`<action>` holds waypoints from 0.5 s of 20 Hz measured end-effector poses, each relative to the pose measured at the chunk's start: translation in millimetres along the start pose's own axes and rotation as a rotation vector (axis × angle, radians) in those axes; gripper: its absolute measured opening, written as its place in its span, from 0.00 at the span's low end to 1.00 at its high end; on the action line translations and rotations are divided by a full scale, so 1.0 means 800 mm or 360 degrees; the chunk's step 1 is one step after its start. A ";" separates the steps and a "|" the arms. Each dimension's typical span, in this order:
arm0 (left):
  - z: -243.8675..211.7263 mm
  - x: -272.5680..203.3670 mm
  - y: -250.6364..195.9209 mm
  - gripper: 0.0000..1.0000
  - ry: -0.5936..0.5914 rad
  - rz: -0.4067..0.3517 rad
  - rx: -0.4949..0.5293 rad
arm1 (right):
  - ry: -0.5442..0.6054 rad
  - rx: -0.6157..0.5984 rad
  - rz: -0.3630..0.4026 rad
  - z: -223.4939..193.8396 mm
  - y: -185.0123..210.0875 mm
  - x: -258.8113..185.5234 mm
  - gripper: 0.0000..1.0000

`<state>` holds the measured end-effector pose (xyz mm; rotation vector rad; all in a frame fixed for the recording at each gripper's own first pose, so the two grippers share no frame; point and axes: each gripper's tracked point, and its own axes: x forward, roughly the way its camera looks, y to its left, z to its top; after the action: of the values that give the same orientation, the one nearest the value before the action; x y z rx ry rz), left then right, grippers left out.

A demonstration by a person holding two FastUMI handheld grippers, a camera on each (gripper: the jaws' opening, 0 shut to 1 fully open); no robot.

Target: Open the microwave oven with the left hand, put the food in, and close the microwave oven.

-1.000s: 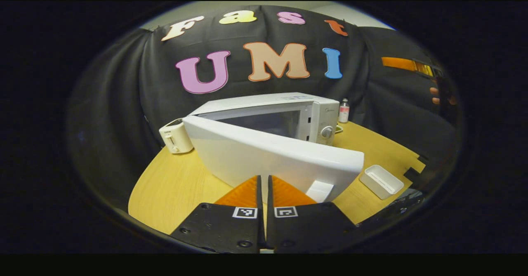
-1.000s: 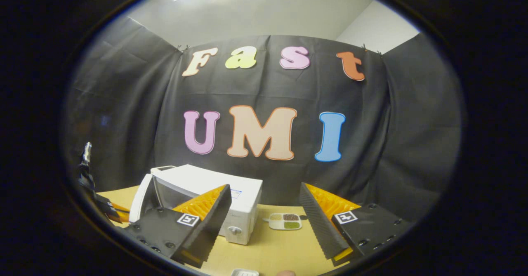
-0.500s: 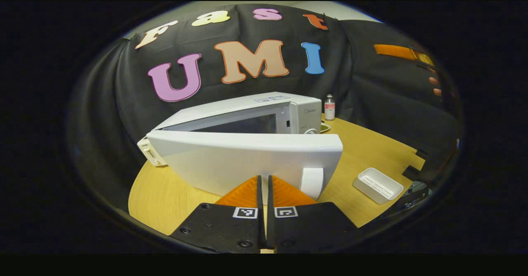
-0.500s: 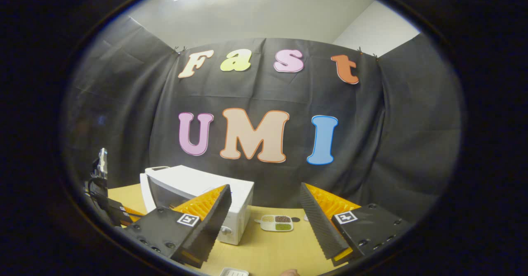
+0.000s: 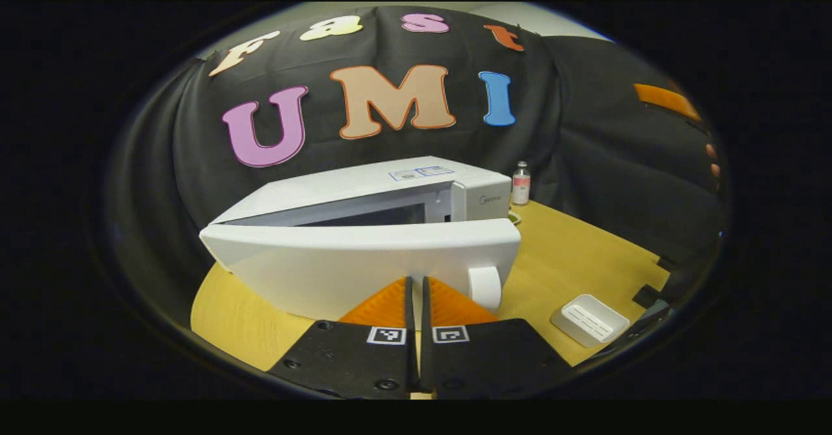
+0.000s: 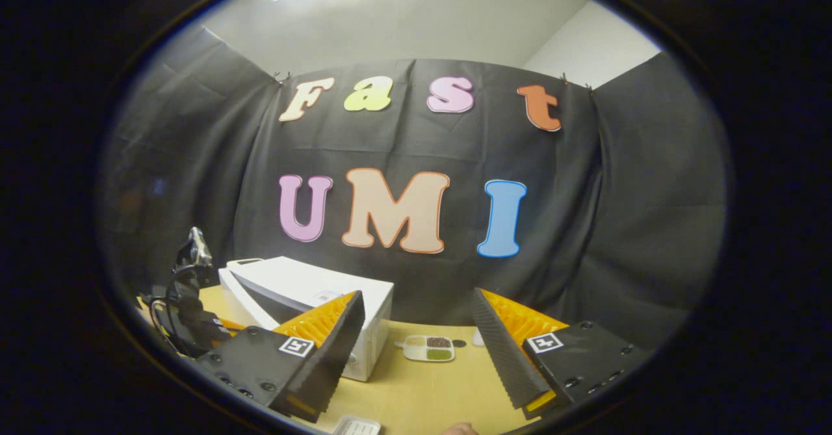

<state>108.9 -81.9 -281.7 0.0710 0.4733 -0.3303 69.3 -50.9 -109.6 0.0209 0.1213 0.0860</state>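
The white microwave (image 5: 364,184) stands on the round wooden table (image 5: 572,246), its door (image 5: 351,263) ajar at a narrow angle, the dark cavity showing above it. My left gripper (image 5: 416,280) is shut, with nothing between its orange fingers, tips right against the door's outer face near the rounded handle (image 5: 485,287). In the right gripper view, my right gripper (image 6: 416,298) hangs open and empty above the table, the microwave (image 6: 305,285) behind its left finger. A small compartment dish of food (image 6: 428,348) lies on the table right of the microwave.
A white rectangular tray (image 5: 589,318) lies near the table's front right edge. A small bottle (image 5: 520,183) stands behind the microwave's right corner. The other gripper's orange finger (image 5: 669,100) and a hand show at the far right of the left gripper view.
The microwave door has swung from wide open toward the oven, with my shut left gripper following against it. The toaster at the left is now hidden. The right gripper barely shifted.
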 end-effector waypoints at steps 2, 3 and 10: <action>0.006 0.013 -0.001 0.01 -0.0003 0.0010 -0.0039 | 0.0000 0.0004 -0.0012 0.002 -0.008 -0.001 0.96; 0.008 0.020 -0.003 0.01 0.0004 0.0002 -0.0059 | 0.0001 0.0011 -0.0013 0.003 -0.010 -0.001 0.96; 0.038 0.060 0.008 0.01 -0.0035 0.0035 -0.0066 | 0.0014 -0.0034 -0.0020 -0.001 -0.022 -0.007 0.96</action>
<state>164.8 -94.4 -276.4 0.0322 0.4571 -0.2990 65.6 -69.2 -110.2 -0.0013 0.1291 0.0749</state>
